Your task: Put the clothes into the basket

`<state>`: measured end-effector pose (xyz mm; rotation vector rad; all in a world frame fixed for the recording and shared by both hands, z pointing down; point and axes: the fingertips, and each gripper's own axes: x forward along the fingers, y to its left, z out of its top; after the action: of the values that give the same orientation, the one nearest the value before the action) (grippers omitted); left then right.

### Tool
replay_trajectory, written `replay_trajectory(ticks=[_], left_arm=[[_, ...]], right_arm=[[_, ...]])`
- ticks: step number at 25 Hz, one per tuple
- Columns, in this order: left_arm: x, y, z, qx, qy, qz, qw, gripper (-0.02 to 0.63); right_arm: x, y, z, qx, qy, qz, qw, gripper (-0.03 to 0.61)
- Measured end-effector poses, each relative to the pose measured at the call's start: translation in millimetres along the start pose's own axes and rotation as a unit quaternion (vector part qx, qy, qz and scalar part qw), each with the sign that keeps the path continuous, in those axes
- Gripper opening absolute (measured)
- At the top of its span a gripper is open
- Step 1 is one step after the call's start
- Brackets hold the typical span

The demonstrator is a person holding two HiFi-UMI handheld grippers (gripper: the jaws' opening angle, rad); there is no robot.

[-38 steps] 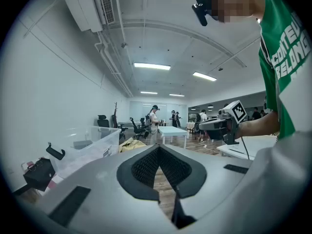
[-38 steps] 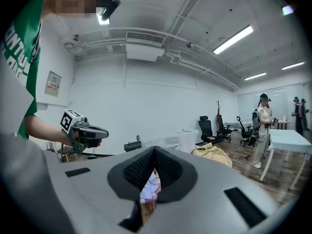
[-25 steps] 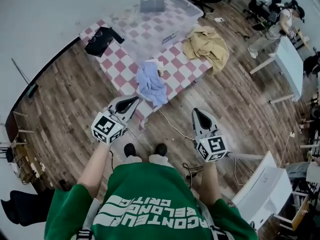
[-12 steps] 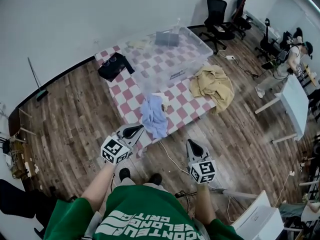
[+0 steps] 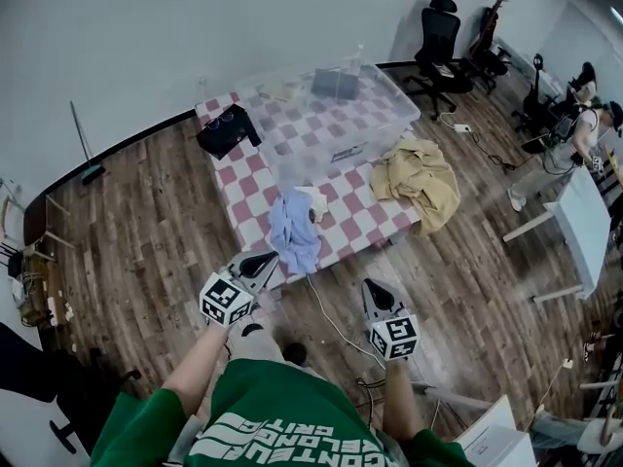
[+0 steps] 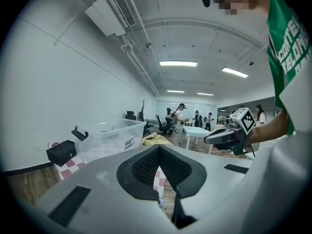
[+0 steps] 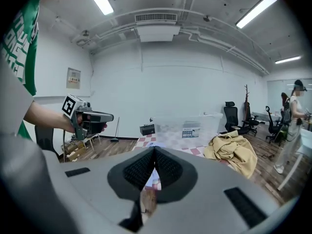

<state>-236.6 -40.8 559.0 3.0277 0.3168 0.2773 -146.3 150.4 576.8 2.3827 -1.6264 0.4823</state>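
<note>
A blue cloth [image 5: 294, 232] lies crumpled at the near edge of a red-and-white checkered mat [image 5: 362, 220]. A tan garment [image 5: 421, 178] [image 7: 233, 150] hangs over the mat's right corner onto the floor. Behind them on the mat stands a clear plastic basket [image 5: 336, 115] [image 6: 113, 136] [image 7: 187, 126]. My left gripper [image 5: 263, 259] [image 6: 158, 155] is shut and empty, just short of the blue cloth. My right gripper [image 5: 371, 288] [image 7: 154, 153] is shut and empty over bare floor, nearer to me than the tan garment.
A black bag [image 5: 227, 129] [image 6: 61, 152] sits at the mat's left corner. A white cable [image 5: 331, 321] runs across the wooden floor between the grippers. Office chairs [image 5: 438, 42], a white table [image 5: 574, 232] and people stand at the right.
Both grippers have sunk and drawn in toward my body, and stayed shut. The mat and clothes now sit lower and more central in the head view.
</note>
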Motion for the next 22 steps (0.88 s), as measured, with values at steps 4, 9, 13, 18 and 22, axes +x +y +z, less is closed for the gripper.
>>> replay_trajectory(ticks=[4, 9, 13, 18, 22], left_arm=[[5, -5, -5, -0.004, 0.004, 0.006, 1.0000, 0.003], [12, -2, -10, -0.011, 0.005, 0.017, 0.9998, 0.003], [21, 3, -16, -0.017, 0.008, 0.024, 0.9996, 0.003], [39, 22, -23, -0.025, 0.005, 0.038, 0.9990, 0.003], [59, 36, -24, -0.032, -0.001, 0.049, 0.9983, 0.003]], right_arm=[[2, -10, -1, -0.001, -0.001, 0.008, 1.000, 0.008], [11, -20, 0, -0.007, 0.000, 0.017, 1.000, 0.008], [20, -27, -3, -0.010, 0.004, 0.025, 1.000, 0.008], [45, -41, -1, -0.021, 0.009, 0.036, 0.999, 0.008], [65, -55, 2, -0.036, 0.015, 0.046, 0.998, 0.008]])
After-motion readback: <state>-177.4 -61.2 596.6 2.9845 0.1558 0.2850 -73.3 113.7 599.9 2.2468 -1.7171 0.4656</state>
